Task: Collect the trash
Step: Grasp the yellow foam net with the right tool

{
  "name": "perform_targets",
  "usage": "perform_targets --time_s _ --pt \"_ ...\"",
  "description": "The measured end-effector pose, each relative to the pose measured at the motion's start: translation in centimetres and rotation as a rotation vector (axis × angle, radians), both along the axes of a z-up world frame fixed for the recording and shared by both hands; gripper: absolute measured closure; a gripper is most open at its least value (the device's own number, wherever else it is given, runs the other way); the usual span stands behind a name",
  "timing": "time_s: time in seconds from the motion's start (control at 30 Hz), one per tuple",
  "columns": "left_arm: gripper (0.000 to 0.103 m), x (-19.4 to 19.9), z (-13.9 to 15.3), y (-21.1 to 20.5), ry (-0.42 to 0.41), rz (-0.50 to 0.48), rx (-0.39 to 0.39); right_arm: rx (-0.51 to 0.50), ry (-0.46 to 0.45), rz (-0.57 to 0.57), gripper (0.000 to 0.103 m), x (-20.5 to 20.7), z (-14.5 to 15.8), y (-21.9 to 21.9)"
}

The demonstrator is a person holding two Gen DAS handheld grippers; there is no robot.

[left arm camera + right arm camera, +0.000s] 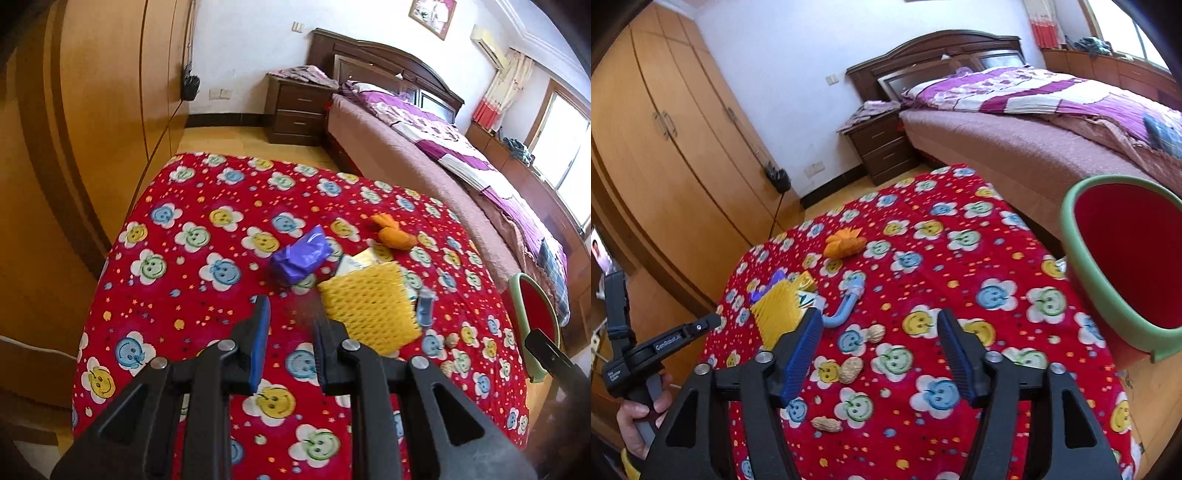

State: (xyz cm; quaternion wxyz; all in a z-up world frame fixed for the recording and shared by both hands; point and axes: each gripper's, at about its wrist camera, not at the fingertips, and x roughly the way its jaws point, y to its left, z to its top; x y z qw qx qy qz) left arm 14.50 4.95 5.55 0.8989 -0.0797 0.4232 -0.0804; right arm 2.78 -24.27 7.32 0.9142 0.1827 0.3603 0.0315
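Between the right gripper (878,349)'s blue pads nothing is caught: the jaws are seen spread wide over the red smiley-print cloth (960,258), with only bare fabric in the gap. That wide stance is judged to suit a pick, since 3 peanut shells (851,370) are scattered just at 9 and 7 o'clock of the pads. Further out, at 10 o'clock, a yellow foam net (779,308) is piled on a small carton (807,295), with a pale blue bent tube (846,308) beside it and an orange peel (846,244) beyond, toward 11 o'clock. At 2 o'clock the green-rimmed red bin (1086,266) is parked just off the table's edge, a placement judged handy for short drops.

Over on the left gripper (290,339), the jaws are held nearly closed, a narrow slot left between them and nothing gripped. Just at 1 o'clock of its tips the yellow foam net is found again, and a crumpled purple bag (301,254) is lying at 12 o'clock. At the far left of the right view, a hand (639,421) is seen wrapped round that tool's handle.
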Motion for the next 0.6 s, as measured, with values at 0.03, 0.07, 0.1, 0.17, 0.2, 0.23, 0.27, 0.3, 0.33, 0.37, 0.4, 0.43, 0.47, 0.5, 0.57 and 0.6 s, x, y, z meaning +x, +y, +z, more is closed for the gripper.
perform_targets --time_s 0.03,0.07,0.1,0.17,0.2,0.23,0.27,0.3,0.33,0.37,0.4,0.43,0.47,0.5,0.57,0.6 --pt "0.082 0.1 -0.2 0.2 0.004 0.003 -0.001 -0.004 0.006 0.011 0.035 0.3 -0.1 0.4" --pt "0.082 0.3 -0.5 0.4 0.009 0.006 -0.001 -0.008 0.010 0.019 0.035 0.7 -0.3 0.8" --pt "0.082 0.4 -0.7 0.6 0.013 0.010 0.000 -0.013 0.015 0.032 0.035 1.1 -0.4 1.4" --pt "0.082 0.5 -1.3 0.9 0.022 0.018 -0.002 -0.020 0.024 0.053 0.035 1.7 -0.6 2.4" --pt "0.082 0.5 -1.5 1.1 0.026 0.020 -0.004 -0.025 0.030 0.069 0.035 2.2 -0.8 3.1" --pt "0.082 0.6 -1.7 1.3 0.029 0.022 -0.005 -0.028 0.034 0.079 0.035 2.4 -0.9 3.4" --pt "0.082 0.6 -1.9 1.5 0.033 0.025 -0.006 -0.031 0.039 0.089 0.035 2.6 -1.0 3.9" --pt "0.082 0.6 -2.2 1.7 0.037 0.030 -0.007 -0.035 0.044 0.102 0.035 2.9 -1.2 4.5" --pt "0.082 0.7 -2.3 1.8 0.039 0.032 -0.008 -0.040 0.052 0.121 0.035 3.3 -1.4 5.3" --pt "0.082 0.7 -2.5 2.0 0.042 0.036 -0.011 -0.044 0.056 0.136 0.035 3.5 -1.5 5.9" --pt "0.082 0.7 -2.7 2.3 0.045 0.041 -0.015 -0.053 0.059 0.151 0.035 3.8 -1.6 6.6" --pt "0.082 0.7 -2.8 2.6 0.047 0.043 -0.017 -0.060 0.061 0.161 0.035 4.0 -1.7 7.1" --pt "0.082 0.7 -3.0 2.9 0.050 0.050 -0.020 -0.072 0.063 0.175 0.035 4.3 -1.8 7.8" --pt "0.082 0.8 -3.1 3.1 0.051 0.053 -0.021 -0.089 0.068 0.192 0.035 4.6 -2.0 8.6" --pt "0.082 0.8 -3.4 3.4 0.054 0.062 -0.025 -0.109 0.078 0.212 0.035 5.1 -2.3 9.6" --pt "0.082 0.7 -3.6 3.7 0.056 0.067 -0.026 -0.119 0.082 0.227 0.035 5.3 -2.5 10.2"
